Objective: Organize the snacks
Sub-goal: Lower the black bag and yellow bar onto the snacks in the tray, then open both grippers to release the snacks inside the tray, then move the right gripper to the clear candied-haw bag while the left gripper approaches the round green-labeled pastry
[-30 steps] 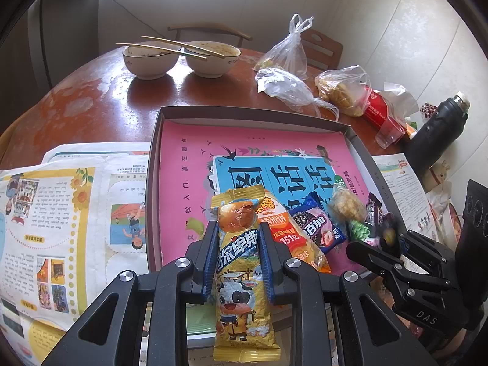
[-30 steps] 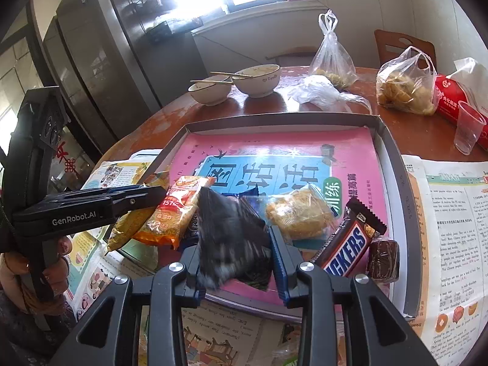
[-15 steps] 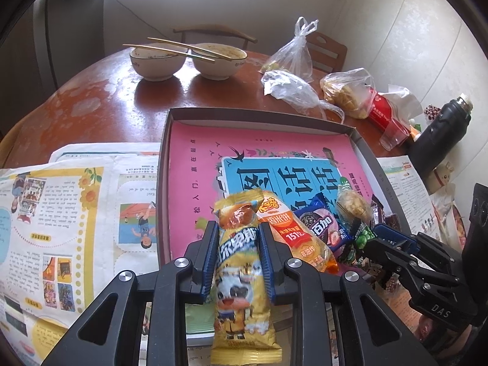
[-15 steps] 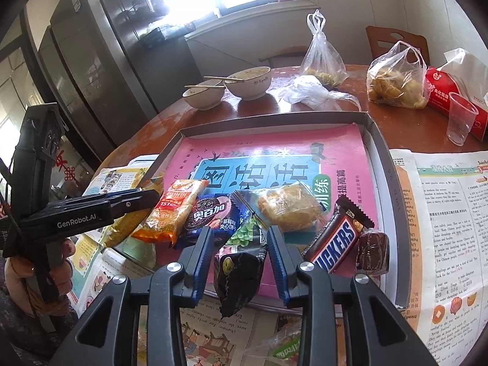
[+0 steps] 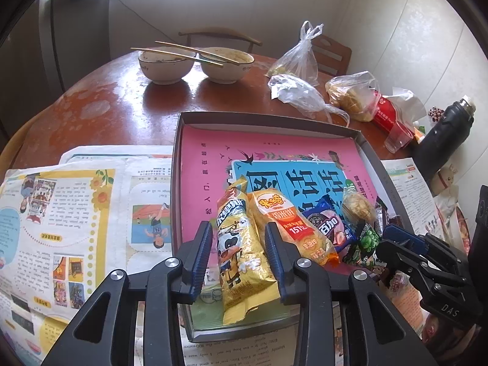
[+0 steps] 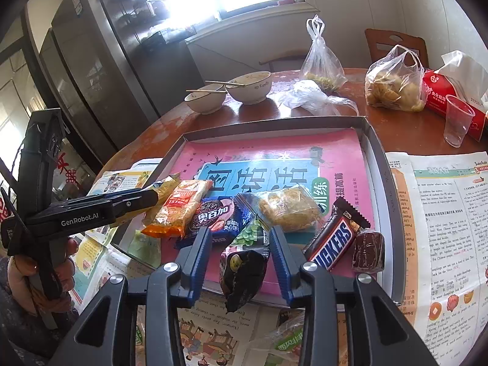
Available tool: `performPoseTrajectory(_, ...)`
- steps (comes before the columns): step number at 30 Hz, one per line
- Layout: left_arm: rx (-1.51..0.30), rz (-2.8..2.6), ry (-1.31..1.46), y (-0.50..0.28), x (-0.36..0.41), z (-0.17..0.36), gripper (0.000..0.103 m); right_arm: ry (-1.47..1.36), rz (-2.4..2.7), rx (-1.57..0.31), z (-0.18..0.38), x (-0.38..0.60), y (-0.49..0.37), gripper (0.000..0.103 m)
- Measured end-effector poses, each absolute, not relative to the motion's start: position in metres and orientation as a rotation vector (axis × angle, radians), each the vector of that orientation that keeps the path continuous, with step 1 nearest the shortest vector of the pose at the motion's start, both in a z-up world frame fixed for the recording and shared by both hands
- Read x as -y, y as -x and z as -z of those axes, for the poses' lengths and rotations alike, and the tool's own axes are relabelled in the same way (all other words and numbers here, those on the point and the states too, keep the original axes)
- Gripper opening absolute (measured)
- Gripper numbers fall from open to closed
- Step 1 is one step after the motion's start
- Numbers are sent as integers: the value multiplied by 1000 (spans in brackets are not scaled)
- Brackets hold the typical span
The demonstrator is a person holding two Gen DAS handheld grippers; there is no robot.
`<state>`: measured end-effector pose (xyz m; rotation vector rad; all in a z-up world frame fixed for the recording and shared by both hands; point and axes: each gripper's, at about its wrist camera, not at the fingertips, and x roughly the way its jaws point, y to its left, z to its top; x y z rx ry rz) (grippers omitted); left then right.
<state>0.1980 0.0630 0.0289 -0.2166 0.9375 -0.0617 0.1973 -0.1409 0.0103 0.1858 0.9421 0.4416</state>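
Both my tongs are opening now, pads off: the left gripper (image 5: 238, 254) straddles the yellow cow-print packet (image 5: 241, 253), the right gripper (image 6: 239, 254) the dark green-pea packet (image 6: 245, 262), both lying over the tray's (image 6: 370, 149) near rim. Light, crinkly, slippery film; I'd pinch mid-length.

Far half of tray (image 5: 189, 116) open, snack row (image 6: 231, 213) crowding near edge, bowls (image 5: 166, 65) and bags (image 5: 350, 91) blocking beyond
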Motion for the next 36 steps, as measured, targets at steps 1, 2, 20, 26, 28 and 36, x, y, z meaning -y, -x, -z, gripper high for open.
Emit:
performPoseTrajectory(1,-937,60,216,-198,-63,-29,37,-186,-442,-941,-11,141,-197,41)
performPoseTrajectory(2,-936,60,216,-197,-63,-30,38,-186,-441,-938,-11,141,-196,41)
performPoseTrajectory(20,-892,59,247,-182,-70,-45,57,-208,-409,-914,-22,151,-192,57)
performPoseTrajectory(26,-882,65,236,-172,-68,-51,59,-205,-394,-901,-25,156,-186,59)
performPoseTrajectory(28,-879,67,236,-167,-67,-52,60,-211,-393,-897,-26,158,-183,60)
performPoseTrajectory(36,-855,87,205,-151,-59,-56,60,-220,-363,-894,-24,171,-173,62)
